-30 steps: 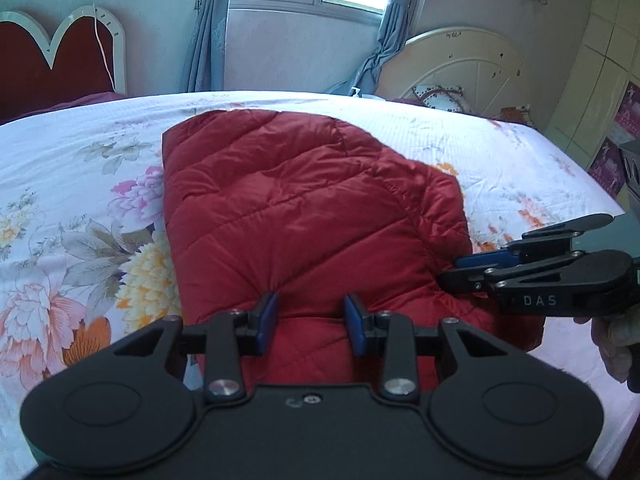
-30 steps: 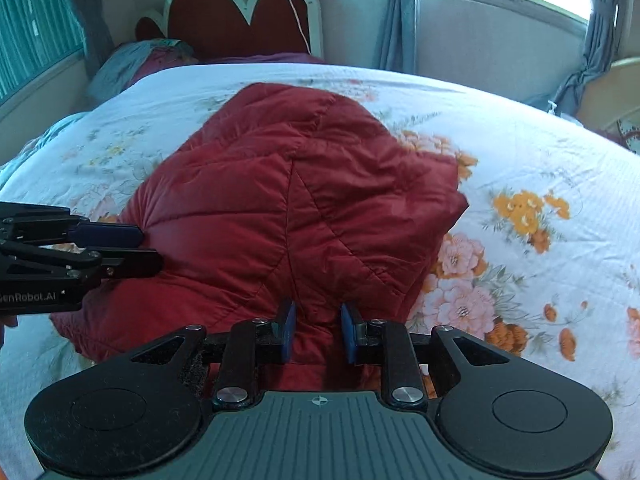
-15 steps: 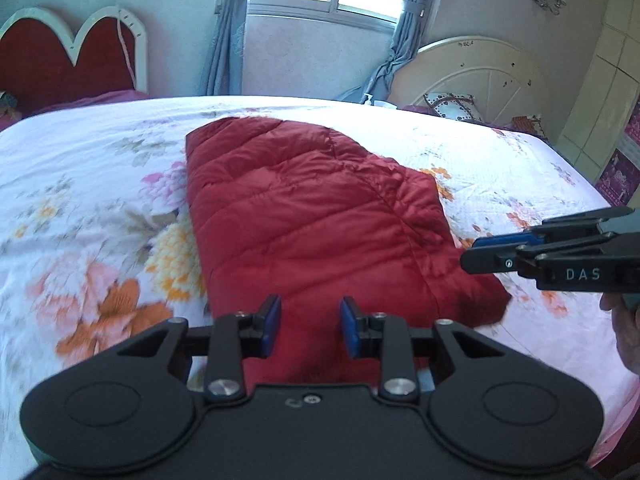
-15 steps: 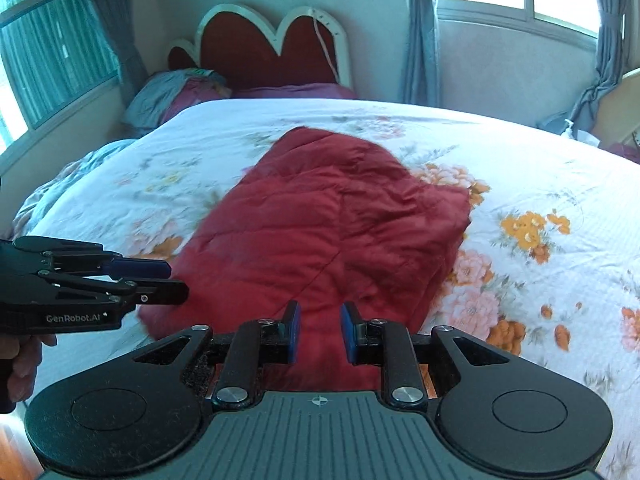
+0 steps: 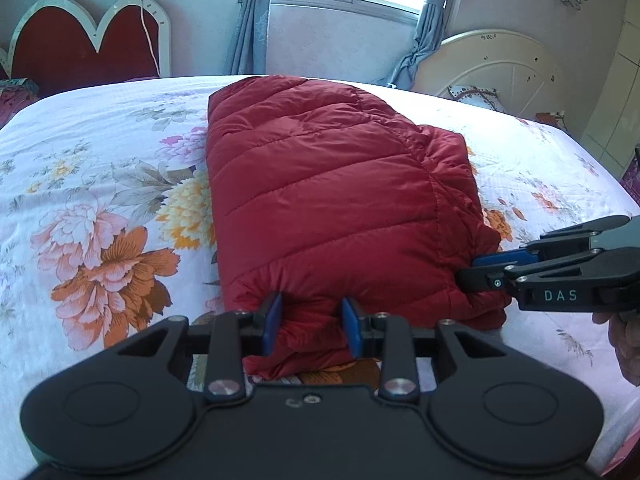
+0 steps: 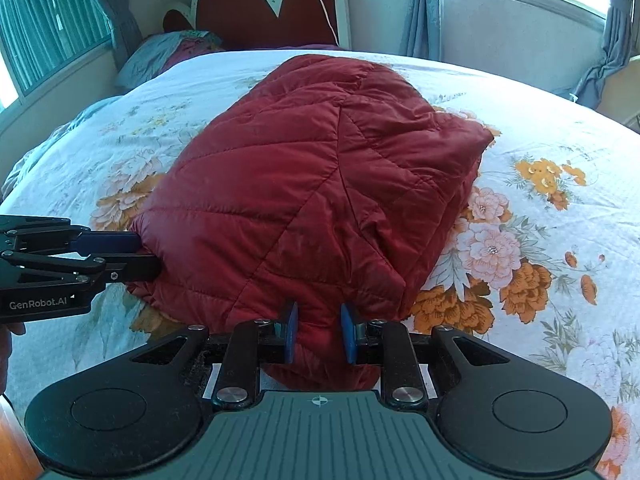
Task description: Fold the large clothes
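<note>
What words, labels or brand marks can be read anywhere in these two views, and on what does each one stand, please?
"DAS": white letters on the side of the right gripper, seen in the left wrist view.
"GenRobot.AI": white letters on the side of the left gripper, seen in the right wrist view.
No text is readable on the red jacket, bedsheet or headboard.

Red quilted puffer jacket (image 5: pixel 328 208), folded into a thick bundle, lying on floral bedspread (image 5: pixel 100 200)

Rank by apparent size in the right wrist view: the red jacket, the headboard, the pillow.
1. Red jacket, largest, though it lies nearest the camera.
2. Headboard.
3. Pillow, smallest; it is partly hidden.
</note>
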Demonstrator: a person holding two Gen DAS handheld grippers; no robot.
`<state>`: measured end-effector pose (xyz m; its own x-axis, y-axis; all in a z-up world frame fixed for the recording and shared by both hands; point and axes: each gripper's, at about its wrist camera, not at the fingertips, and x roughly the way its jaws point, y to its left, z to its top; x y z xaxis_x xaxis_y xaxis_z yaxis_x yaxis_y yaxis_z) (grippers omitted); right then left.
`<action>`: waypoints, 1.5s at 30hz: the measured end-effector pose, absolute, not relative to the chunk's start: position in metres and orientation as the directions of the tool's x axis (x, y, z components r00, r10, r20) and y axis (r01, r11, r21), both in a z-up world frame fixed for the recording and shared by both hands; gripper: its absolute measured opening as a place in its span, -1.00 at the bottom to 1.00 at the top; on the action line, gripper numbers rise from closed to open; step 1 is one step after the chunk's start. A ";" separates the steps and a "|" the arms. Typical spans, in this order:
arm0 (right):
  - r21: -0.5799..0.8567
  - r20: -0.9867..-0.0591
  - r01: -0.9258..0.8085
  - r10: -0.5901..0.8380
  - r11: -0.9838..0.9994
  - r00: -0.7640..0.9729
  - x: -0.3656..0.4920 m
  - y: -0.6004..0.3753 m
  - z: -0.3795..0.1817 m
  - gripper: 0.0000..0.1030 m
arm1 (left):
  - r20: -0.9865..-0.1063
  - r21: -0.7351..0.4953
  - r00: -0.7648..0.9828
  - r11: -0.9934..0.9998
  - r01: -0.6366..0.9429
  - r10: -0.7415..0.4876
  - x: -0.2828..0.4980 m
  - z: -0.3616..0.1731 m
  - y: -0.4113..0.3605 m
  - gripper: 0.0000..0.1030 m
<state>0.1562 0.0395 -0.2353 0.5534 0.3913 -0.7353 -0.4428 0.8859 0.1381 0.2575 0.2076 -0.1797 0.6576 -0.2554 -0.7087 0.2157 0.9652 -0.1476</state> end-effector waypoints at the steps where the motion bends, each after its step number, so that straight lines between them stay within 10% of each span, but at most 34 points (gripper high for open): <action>1: 0.138 -0.734 -0.445 0.393 0.885 0.554 0.156 0.039 -0.239 -0.56 | -0.706 -0.138 0.663 0.967 0.215 -0.248 0.256 -0.182 0.206 -0.36; 26: 0.160 -0.627 -0.461 0.451 0.873 0.636 0.149 0.026 -0.209 -0.55 | -0.634 -0.075 0.753 0.983 0.165 -0.175 0.253 -0.152 0.202 -0.24; 32: 0.178 -0.531 -0.411 0.439 0.894 0.725 0.220 0.025 -0.170 -0.56 | -0.568 -0.122 0.798 0.980 0.157 -0.199 0.331 -0.120 0.214 -0.25; 45: 0.177 -0.670 -0.341 0.366 0.923 0.645 0.372 0.062 -0.216 -0.56 | -0.699 -0.201 0.663 0.963 0.177 -0.268 0.498 -0.182 0.205 -0.22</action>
<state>0.3724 0.0618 -0.2159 0.6454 0.3664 -0.6702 -0.3406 0.9234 0.1768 0.4984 0.2048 -0.1820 0.6628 -0.2679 -0.6992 0.1773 0.9634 -0.2010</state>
